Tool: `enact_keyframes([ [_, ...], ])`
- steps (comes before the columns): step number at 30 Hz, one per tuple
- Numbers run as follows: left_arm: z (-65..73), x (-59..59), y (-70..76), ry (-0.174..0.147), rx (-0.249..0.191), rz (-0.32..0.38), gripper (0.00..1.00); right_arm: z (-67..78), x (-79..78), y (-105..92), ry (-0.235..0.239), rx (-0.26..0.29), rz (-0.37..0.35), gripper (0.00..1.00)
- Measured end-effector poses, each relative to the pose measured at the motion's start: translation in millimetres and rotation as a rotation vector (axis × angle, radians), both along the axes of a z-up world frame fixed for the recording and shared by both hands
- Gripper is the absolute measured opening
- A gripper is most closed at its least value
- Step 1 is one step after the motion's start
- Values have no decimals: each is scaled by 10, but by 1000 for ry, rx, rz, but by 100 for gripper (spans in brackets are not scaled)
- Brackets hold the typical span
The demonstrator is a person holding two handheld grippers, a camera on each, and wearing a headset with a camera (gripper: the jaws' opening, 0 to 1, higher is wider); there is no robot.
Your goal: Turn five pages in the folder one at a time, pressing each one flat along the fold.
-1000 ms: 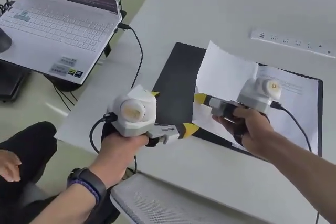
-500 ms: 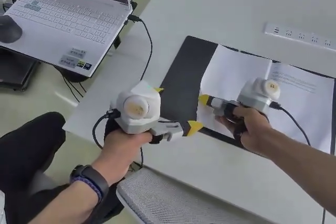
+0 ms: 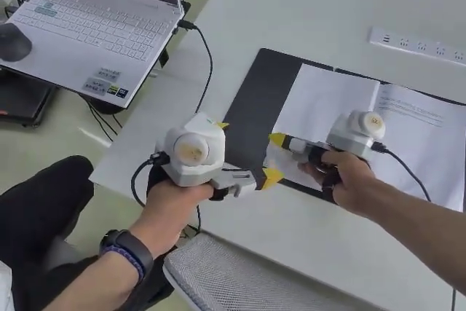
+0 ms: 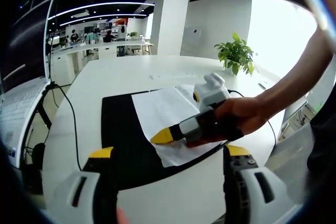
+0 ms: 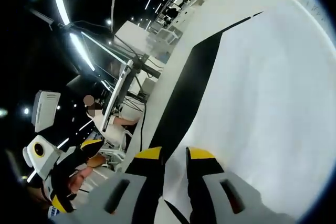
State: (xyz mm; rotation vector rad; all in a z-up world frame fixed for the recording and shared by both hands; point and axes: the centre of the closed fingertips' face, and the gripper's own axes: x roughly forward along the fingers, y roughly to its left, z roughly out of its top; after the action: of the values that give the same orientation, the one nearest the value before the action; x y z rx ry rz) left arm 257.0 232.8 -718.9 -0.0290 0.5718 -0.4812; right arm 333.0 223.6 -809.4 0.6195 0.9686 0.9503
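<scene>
Left gripper (image 4: 168,153): jaws wide apart, empty, facing folder (image 3: 251,107) | Right gripper (image 5: 174,154): jaws nearly closed at page (image 3: 328,107) left edge; pinch not discernible.

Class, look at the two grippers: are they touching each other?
Apart. The left gripper view shows the right gripper ahead of the open left gripper, with black folder between them.

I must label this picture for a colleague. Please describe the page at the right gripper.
On the white table lies an open black folder. The page is the sheet left of its fold, beside a printed sheet; unlike that one, it is blank.
</scene>
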Motion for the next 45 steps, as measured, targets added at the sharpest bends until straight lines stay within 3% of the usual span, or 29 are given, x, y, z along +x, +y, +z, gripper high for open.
enact_keyframes([
  [10,-61,24,-16,17,5,-7,83,66,-20,75,6,51,16,32],
  [12,-88,35,-25,25,-5,-5,83,92,-36,91,-12,62,34,36],
  [18,-130,55,-69,35,3,-18,82,201,-102,110,-16,87,59,49],
  [21,-118,84,-73,32,-6,-11,79,352,-151,78,-33,108,68,52],
  [26,-147,123,-113,37,-16,-16,77,682,-56,-55,-68,165,11,53],
  [29,-151,146,-147,41,-19,-29,71,891,-34,-159,-107,160,-3,53],
  [33,-177,197,-191,43,-13,-45,65,1055,20,-300,-135,162,-36,53],
  [38,-230,268,-238,43,-4,-69,55,1138,120,-467,-153,163,-78,52],
  [45,-335,277,-334,69,22,-106,37,1092,196,-709,-157,137,-119,51],
])
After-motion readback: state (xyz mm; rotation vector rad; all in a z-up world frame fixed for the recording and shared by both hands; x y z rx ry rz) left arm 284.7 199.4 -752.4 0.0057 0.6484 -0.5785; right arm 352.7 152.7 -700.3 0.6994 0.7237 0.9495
